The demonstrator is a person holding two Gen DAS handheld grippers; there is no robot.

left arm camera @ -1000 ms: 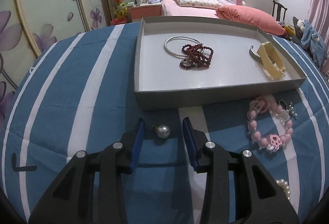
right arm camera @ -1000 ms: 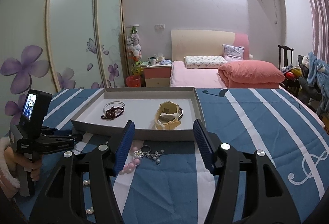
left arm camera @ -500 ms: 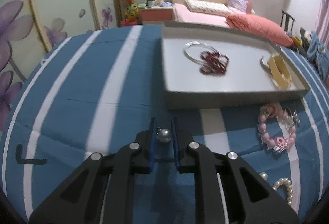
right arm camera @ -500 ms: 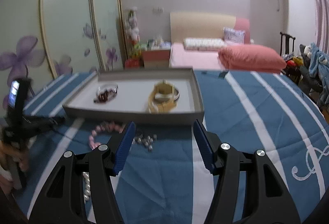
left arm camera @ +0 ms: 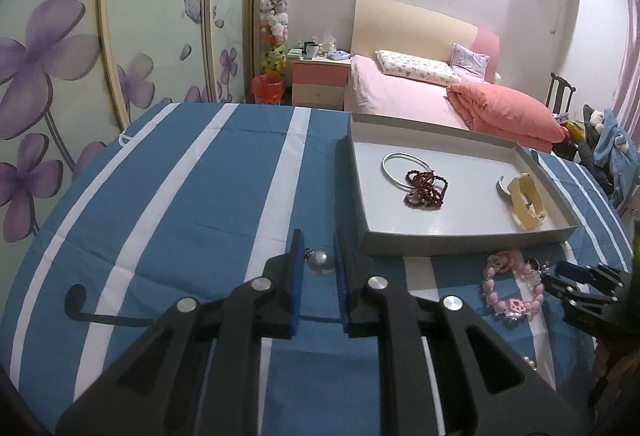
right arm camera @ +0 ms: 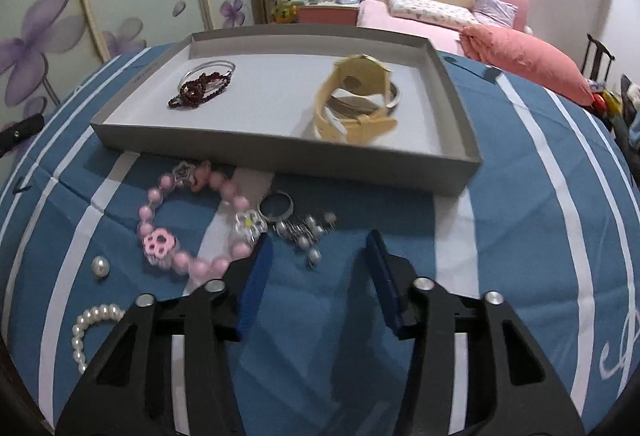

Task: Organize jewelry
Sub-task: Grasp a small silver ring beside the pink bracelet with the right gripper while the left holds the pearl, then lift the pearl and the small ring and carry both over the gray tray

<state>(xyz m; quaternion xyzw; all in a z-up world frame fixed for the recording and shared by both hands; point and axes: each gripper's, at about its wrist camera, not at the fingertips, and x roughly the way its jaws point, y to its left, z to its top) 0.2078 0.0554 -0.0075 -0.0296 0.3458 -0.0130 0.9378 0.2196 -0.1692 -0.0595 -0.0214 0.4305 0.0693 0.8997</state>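
The left gripper (left arm camera: 318, 262) has snapped in on the pearl earring (left arm camera: 320, 261) and lifted it clear of the blue striped cloth (left arm camera: 224, 203); a second ago that pearl lay loose between wide jaws. Now it sits pinched between the blue pads, with the grey tray (left arm camera: 460, 236) up at two o'clock, holding the silver bangle (left arm camera: 390, 165), dark red beads (left arm camera: 426, 189) and yellow watch (left arm camera: 526, 201). So one piece is secured and should go into the tray. Over on the other side, the right gripper (right arm camera: 316, 268) has swung down over the loose pile, jaws just narrowing but spread, nothing between them. The pearl cluster (right arm camera: 306, 234) lies at twelve o'clock just ahead, the pink bead bracelet (right arm camera: 188, 220) at ten, likely the next pick.
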